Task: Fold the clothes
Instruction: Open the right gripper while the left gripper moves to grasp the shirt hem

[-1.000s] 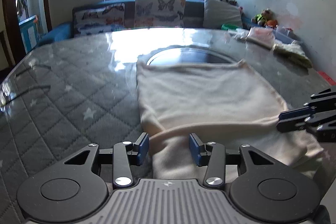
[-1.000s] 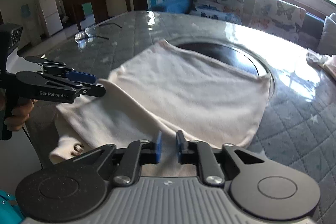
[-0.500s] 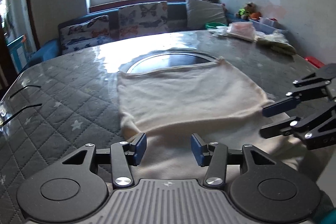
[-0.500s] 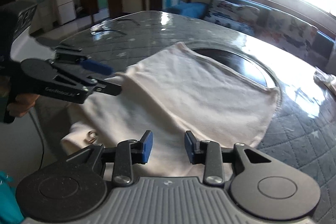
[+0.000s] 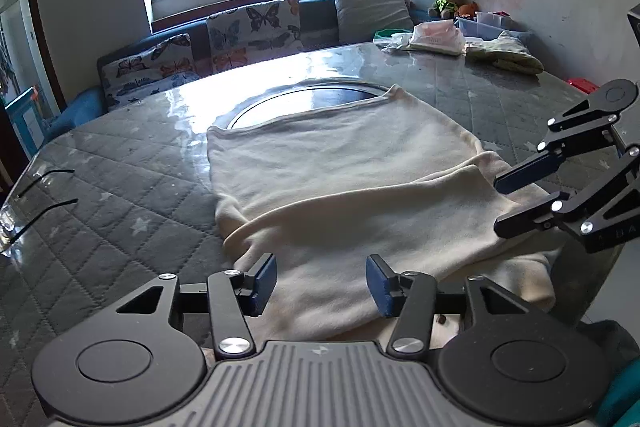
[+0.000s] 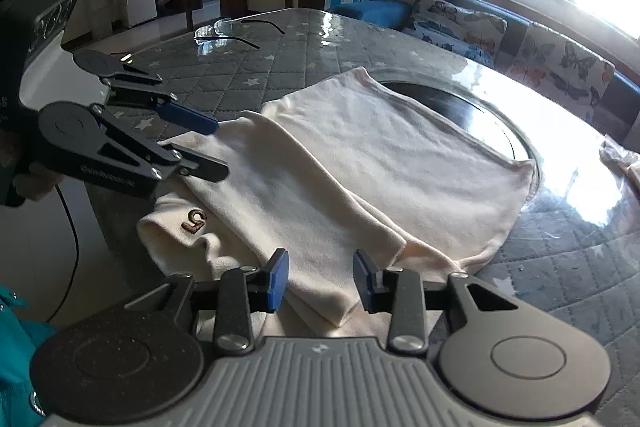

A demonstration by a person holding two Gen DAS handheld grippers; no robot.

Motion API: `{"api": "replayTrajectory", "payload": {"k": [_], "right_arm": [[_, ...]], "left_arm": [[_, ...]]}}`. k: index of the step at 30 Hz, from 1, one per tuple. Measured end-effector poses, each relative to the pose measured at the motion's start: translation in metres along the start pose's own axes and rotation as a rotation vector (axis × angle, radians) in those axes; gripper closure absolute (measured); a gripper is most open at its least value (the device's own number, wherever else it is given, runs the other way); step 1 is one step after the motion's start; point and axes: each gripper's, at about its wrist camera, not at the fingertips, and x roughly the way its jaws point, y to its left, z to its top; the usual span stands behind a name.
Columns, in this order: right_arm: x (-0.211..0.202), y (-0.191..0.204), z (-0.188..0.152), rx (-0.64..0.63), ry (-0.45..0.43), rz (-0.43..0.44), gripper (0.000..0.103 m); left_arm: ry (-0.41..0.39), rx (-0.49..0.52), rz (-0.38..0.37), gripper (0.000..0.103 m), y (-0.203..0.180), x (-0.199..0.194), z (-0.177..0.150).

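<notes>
A cream garment [image 5: 344, 167] lies flat on the quilted grey table [image 5: 120, 187], its near part folded over in a band [image 6: 288, 195] with a small brown emblem [image 6: 194, 221]. My left gripper [image 5: 322, 283] hovers at the garment's near edge. Its jaws are opening, with cloth lying under the gap and the pads not pressing it. My right gripper [image 6: 320, 281] stands over the folded corner, jaws also opening, with nothing pinched. Each gripper shows in the other's view: the right gripper [image 5: 500, 205] at the garment's right side, the left gripper [image 6: 218, 147] at its left side.
A round dark inset [image 5: 304, 103] sits in the table under the garment's far edge. Glasses [image 6: 224, 31] lie on the far left part of the table. Bags and clothes [image 5: 440, 35] are piled at the far right corner. A sofa with butterfly cushions [image 5: 252, 27] stands behind.
Both pairs of jaws have widened, the right one from nearly shut. Both grippers have rolled and shifted sideways a little. The folded band rests on the garment.
</notes>
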Motion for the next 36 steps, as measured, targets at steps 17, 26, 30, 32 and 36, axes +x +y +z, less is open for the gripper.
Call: {"api": "replayTrajectory", "payload": {"k": [17,26,30,32,36], "right_arm": [[-0.030,0.010,-0.023,-0.059,0.019,-0.031,0.049],[-0.033,0.020,-0.034,-0.109,0.014,-0.054,0.039],[-0.032,0.026,-0.038,-0.145,0.015,-0.061,0.038],[-0.032,0.029,-0.039,-0.161,0.011,-0.065,0.035],[-0.032,0.033,-0.040,-0.189,0.000,-0.069,0.032]], "left_arm": [[0.026,0.114,-0.121,0.035,-0.035,-0.041,-0.029],[0.062,0.125,-0.126,0.035,-0.046,-0.034,-0.034],[0.075,0.127,-0.137,0.040,-0.049,-0.032,-0.035],[0.087,0.118,-0.133,0.044,-0.050,-0.029,-0.034],[0.096,0.100,-0.105,0.064,-0.048,-0.027,-0.033]]}}
